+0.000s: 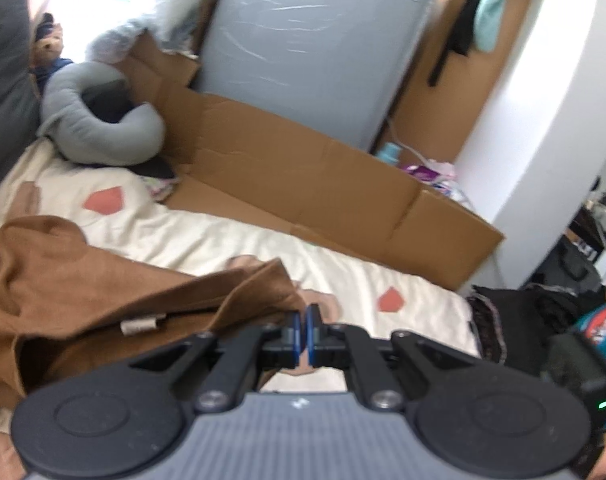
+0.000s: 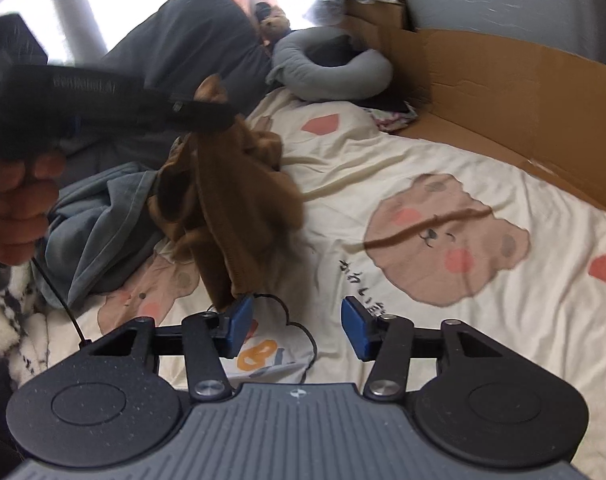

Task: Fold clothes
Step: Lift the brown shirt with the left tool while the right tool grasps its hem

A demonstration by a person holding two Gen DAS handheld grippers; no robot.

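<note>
In the left wrist view, the left gripper [image 1: 303,322] has its two blue pads pressed almost together, clenched on an edge of the brown garment [image 1: 103,280], whose cloth runs from the pads away to the left and lies bunched in loose folds over the cream bedsheet [image 1: 231,236]. A small pale tag [image 1: 139,325] shows on the brown cloth near the gripper's left linkage. Pink patches are printed on the sheet, and a grey U-shaped pillow [image 1: 91,120] sits at the far end of the bed, next to a flattened cardboard box [image 1: 303,168] that lines the bed's far side. Behind the cardboard stands a tall grey panel wrapped in plastic [image 1: 303,40], and a dark pile of clothing [image 1: 535,312] lies off the bed's right edge. In the right wrist view, the right gripper [image 2: 299,326] hovers over the bedsheet [image 2: 383,152] with its blue pads released and well apart, nothing between them. The brown garment [image 2: 231,200] hangs in the air from the left gripper [image 2: 207,114], which reaches in from the upper left, blurred, gripped by the person's hand [image 2: 19,208]; the garment's lowest tip touches or sits just beside the right gripper's left pad [image 2: 241,320]. A bear face [image 2: 447,236] is printed on the sheet to the right, a blue-grey garment [image 2: 99,216] lies crumpled to the left, and a dark grey pillow [image 2: 191,36] rests behind it.
</note>
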